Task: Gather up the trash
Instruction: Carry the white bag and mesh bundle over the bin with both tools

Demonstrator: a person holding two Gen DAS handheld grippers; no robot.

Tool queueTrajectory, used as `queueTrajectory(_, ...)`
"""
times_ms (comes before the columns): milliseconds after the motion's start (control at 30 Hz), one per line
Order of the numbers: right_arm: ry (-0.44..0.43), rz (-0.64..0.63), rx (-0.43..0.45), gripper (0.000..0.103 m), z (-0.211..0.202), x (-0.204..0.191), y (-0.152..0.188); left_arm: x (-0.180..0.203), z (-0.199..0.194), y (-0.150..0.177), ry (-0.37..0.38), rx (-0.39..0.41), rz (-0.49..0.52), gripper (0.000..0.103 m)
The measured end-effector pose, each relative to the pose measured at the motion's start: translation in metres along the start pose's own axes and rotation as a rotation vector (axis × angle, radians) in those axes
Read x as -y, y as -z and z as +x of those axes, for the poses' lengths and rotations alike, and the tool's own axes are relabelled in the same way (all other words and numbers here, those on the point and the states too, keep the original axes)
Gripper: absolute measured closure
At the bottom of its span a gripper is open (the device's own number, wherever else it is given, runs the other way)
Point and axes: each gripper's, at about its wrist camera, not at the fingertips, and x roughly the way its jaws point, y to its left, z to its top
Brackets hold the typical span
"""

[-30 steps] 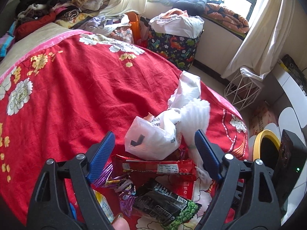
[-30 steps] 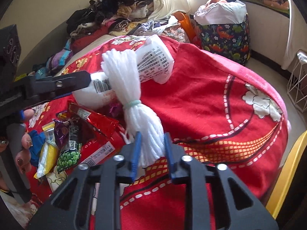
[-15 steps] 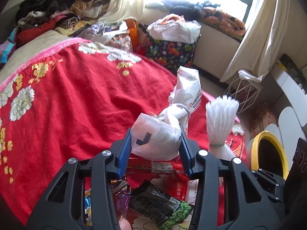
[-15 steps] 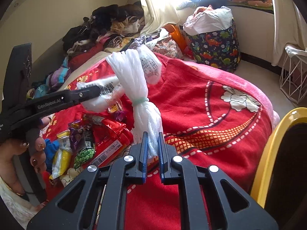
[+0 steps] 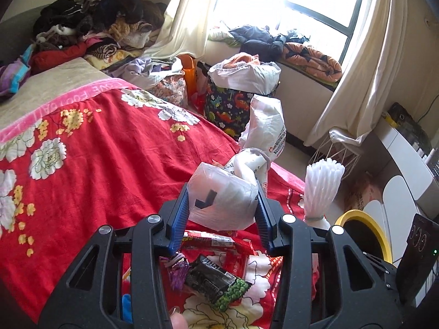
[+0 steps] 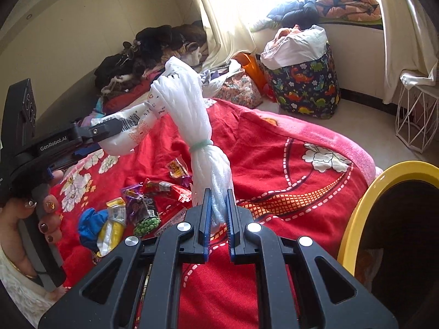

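My left gripper (image 5: 222, 213) is shut on a knotted white plastic bag (image 5: 227, 200) with printing, held up above the red bedspread (image 5: 96, 159). In the right wrist view that bag (image 6: 129, 126) hangs from the left gripper at the left. My right gripper (image 6: 218, 227) is shut on a white foam-net bundle (image 6: 192, 126) tied with a green band; this bundle (image 5: 323, 189) shows at the right of the left wrist view. Snack wrappers (image 6: 153, 200) and a green-pea packet (image 5: 219, 285) lie on the bed below. A yellow-rimmed bin (image 6: 384, 192) stands at the right.
A pile of clothes (image 5: 96, 27) sits at the head of the bed. A dinosaur-print basket (image 6: 304, 82) and a white wire stand (image 6: 414, 115) are on the floor by the window. A person's hand (image 6: 41, 213) holds the left gripper's handle.
The left gripper closed on the white bag and lifted it off the bed. The right gripper tightened on the foam-net bundle and raised it, with the yellow bin coming into its view.
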Motion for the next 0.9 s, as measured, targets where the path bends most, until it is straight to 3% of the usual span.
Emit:
queueTrajectory(400,0.008,0.003,0.062,0.094,-0.037,0.002,-0.002,0.023,-0.030,0.001,0.037,0.052,0.035,0.071)
queueTrajectory(900,0.063,0.050,0.124,0.094,-0.083,0.027,0.008,0.067,-0.041,0.012,0.100,0.053,0.112,0.072)
